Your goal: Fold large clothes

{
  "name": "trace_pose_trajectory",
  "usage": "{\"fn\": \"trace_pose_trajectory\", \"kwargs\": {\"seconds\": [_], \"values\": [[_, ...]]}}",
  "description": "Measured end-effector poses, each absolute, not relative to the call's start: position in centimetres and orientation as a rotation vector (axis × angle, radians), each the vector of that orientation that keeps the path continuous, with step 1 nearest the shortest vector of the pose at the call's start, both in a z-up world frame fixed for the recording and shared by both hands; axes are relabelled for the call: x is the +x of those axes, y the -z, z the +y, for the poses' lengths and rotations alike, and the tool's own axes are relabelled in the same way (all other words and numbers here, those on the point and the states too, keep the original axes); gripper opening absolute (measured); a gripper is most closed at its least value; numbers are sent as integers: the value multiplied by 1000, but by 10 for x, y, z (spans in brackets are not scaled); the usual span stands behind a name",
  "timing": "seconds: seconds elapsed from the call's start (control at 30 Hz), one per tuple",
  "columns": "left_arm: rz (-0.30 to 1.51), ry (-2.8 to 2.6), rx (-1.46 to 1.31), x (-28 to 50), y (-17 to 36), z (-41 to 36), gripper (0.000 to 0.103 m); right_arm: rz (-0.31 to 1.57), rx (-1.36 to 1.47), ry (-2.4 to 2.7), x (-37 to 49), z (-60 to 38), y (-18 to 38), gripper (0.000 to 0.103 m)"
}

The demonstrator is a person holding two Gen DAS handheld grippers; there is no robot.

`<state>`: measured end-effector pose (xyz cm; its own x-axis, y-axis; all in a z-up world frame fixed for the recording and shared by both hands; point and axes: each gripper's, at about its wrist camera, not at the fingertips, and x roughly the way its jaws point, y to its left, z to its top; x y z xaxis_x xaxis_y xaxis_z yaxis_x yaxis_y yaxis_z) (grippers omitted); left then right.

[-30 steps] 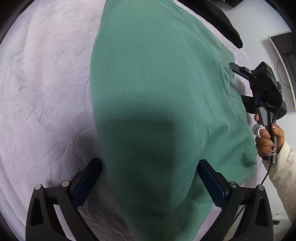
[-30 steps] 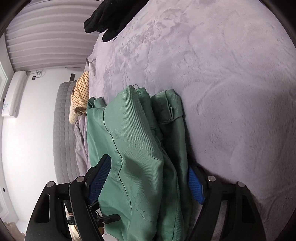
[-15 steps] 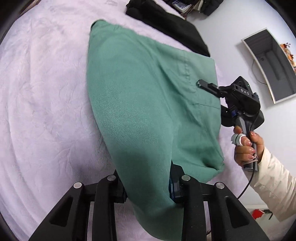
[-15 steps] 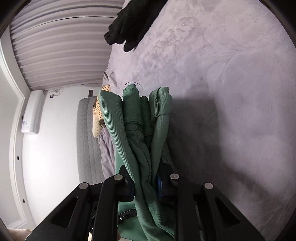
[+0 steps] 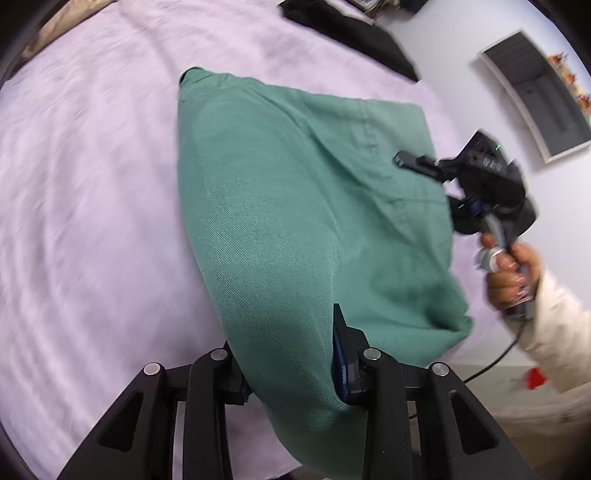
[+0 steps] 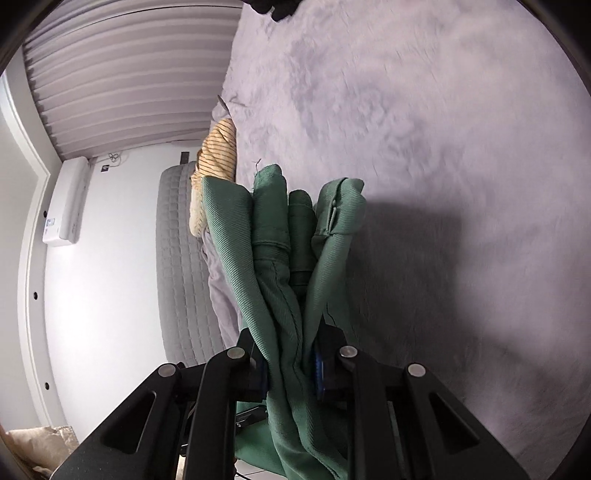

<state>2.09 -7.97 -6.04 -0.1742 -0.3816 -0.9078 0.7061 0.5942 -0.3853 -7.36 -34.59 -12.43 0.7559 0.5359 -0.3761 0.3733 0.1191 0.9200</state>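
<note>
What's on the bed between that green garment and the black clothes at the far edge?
Nothing: in the left wrist view, bare lilac blanket separates the green garment from the black clothes.

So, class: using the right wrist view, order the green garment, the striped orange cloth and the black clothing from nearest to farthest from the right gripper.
1. Green garment: bunched between the pads of the right gripper.
2. Striped orange cloth: beyond it to the left, at the bed's edge.
3. Black clothing: farthest, at the picture's top edge.
</note>
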Motion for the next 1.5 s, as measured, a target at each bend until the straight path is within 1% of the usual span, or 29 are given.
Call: {"fn": "trace_pose_trajectory", "kwargs": {"seconds": [0.07, 0.13, 0.23, 0.3, 0.33, 0.37, 0.4, 0.43, 0.47, 0.53, 0.63, 0.7, 0.8, 1.0, 1.1, 1.2, 1.27, 1.3, 1.33, 1.37, 1.4, 1.5], "values": [[1488, 889, 375, 7, 85, -59, 47, 869, 1486, -76, -73, -323, 141, 21], [1528, 847, 397, 3, 99, -44, 47, 951, 1476, 61, -78, -311, 154, 26], [1502, 862, 323, 17, 86, -22, 47, 953, 1430, 163, -88, -312, 140, 33], [1430, 853, 312, 30, 73, -17, 48, 987, 1277, 256, -89, -311, 117, 35], [1405, 843, 303, 39, 68, -19, 52, 988, 1209, 285, -90, -311, 106, 35], [1385, 832, 289, 50, 66, -23, 66, 973, 1171, 299, -87, -313, 96, 35], [1356, 817, 273, 60, 64, -26, 71, 956, 1152, 301, -85, -314, 89, 35], [1327, 812, 264, 66, 63, -32, 71, 953, 1142, 301, -79, -317, 86, 35], [1314, 813, 272, 64, 62, -37, 71, 962, 1132, 299, -72, -318, 85, 34], [1301, 798, 314, 75, 69, -52, 71, 1027, 1059, 325, -53, -317, 87, 9], [1305, 795, 374, 70, 85, -71, 71, 1126, 890, 388, -33, -316, 101, 8], [1304, 790, 392, 64, 97, -81, 72, 1153, 924, 392, -31, -326, 124, 8], [1315, 782, 386, 63, 99, -79, 72, 1134, 970, 388, -38, -338, 138, 8], [1328, 843, 468, 30, 84, -49, 72, 1138, 956, 375, -46, -338, 137, 8], [1355, 866, 547, 6, 96, -34, 72, 1134, 965, 382, -46, -337, 134, 8], [1362, 865, 556, -6, 102, -24, 72, 1130, 983, 376, -50, -334, 122, 14], [1372, 858, 535, -7, 102, -22, 72, 1145, 984, 371, -60, -327, 110, 24], [1375, 854, 528, -7, 103, -21, 72, 1145, 988, 363, -68, -322, 102, 36], [1378, 854, 522, -8, 103, -19, 72, 1136, 995, 349, -77, -315, 94, 53], [1381, 854, 516, -9, 104, -19, 72, 1127, 998, 335, -85, -307, 86, 59], [1382, 855, 512, -9, 105, -18, 72, 1117, 1001, 320, -96, -298, 78, 61], [1392, 855, 496, -10, 104, -14, 72, 1126, 1064, 265, -123, -269, 68, 61]]}}
